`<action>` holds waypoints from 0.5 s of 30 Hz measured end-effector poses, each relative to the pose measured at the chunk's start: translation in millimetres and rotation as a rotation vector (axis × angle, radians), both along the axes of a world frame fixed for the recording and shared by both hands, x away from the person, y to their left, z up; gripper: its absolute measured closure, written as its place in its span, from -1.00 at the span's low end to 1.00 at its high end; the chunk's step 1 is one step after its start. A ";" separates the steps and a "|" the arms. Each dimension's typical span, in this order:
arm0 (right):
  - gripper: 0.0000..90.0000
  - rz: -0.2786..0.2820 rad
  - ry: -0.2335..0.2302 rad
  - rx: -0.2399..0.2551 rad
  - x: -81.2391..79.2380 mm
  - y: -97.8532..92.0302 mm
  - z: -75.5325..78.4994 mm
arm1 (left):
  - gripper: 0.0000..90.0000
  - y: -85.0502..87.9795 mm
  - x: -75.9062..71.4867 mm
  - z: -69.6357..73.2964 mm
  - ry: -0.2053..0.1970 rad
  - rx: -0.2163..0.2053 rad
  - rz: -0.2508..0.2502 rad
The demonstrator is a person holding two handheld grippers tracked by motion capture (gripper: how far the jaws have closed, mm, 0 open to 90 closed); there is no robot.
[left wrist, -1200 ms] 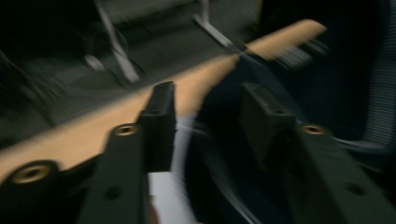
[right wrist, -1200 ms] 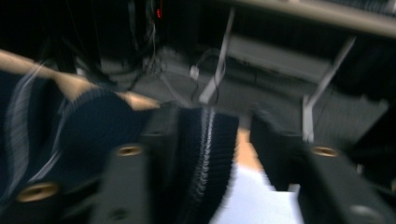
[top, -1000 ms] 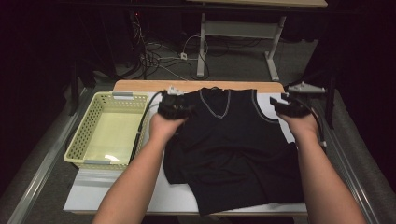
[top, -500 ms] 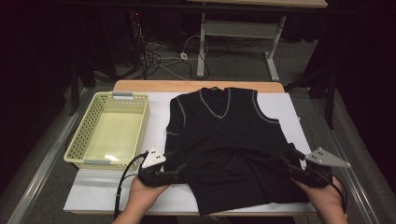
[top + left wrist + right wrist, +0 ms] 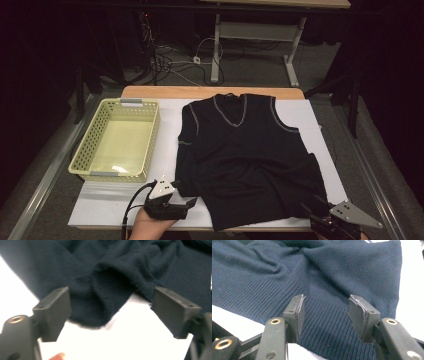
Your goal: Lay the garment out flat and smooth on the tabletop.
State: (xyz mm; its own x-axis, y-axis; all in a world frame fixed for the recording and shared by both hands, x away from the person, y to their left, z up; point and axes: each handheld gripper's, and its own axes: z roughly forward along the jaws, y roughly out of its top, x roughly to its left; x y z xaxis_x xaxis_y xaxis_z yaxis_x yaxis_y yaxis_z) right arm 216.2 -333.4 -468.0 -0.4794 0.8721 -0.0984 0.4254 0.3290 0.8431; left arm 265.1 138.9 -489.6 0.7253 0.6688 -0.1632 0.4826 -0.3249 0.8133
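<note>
Bench first: a wooden top under a white sheet, with grey floor and tangled cables beyond its far edge. Most of the sheet is taken by a dark sleeveless sweater with a pale-trimmed V-neck, lying flat with the neck toward the far edge and the ribbed hem toward the person; the cloth wrinkles near the lower right side. Left of it, just beside its edge but apart from it, stands a pale yellow basket with latticed walls.

At the near edge, the left gripper sits at the sweater's lower left corner, held in a hand that comes in from the bottom, a black cable looping off it. Its jaws have just been opening and now stand wide apart; in the left gripper view a rounded fold of the hem lies between them on the white sheet, and the pads do not press on it.

The right gripper is at the lower right corner of the sweater, its grey three-cornered plate on top. In the right gripper view its jaws are apart, poised over the ribbed hem band, with cloth showing behind the gap and nothing clamped.
</note>
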 end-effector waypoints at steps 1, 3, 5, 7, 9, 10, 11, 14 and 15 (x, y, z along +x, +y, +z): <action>0.09 -0.002 0.001 0.003 0.4 -1.3 -0.8 | -0.40 -2.3 -1.2 0.5 -0.004 -0.011 -0.019; 0.09 0.000 0.004 0.002 1.8 -3.1 -3.4 | -0.24 -8.4 -4.0 1.7 -0.002 -0.026 -0.057; 0.09 0.002 0.016 0.007 2.3 -4.7 -6.2 | -0.14 -17.4 -6.0 2.1 0.009 -0.009 -0.098; 0.11 -0.004 0.025 0.008 2.6 -5.0 -8.3 | -0.11 -28.8 -6.2 0.3 0.016 0.017 -0.134; 0.11 -0.003 0.030 0.007 3.2 -3.4 -9.2 | -0.11 -40.3 -4.5 -1.3 0.028 0.065 -0.150; 0.11 0.000 0.028 0.005 3.2 -2.4 -9.0 | -0.09 -45.2 -3.8 -1.5 0.029 0.092 -0.150; 0.11 0.003 0.029 0.005 2.7 -1.3 -8.7 | -0.06 -49.1 -2.7 -1.6 0.035 0.109 -0.152; 0.11 0.011 0.027 0.000 1.8 0.8 -8.8 | -0.01 -55.2 2.5 -2.1 0.080 0.126 -0.160; 0.11 0.012 0.027 -0.003 1.6 1.2 -9.2 | 0.07 -55.6 3.4 -2.1 0.084 0.125 -0.162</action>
State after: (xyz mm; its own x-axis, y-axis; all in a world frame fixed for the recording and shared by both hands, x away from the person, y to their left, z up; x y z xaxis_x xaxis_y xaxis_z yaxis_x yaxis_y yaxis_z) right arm 217.8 -332.2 -477.2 -0.4921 0.8661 -0.0874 0.4442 0.3362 0.8304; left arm 268.5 83.3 -491.7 0.8124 0.5632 -0.1508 0.4804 -0.5000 0.7206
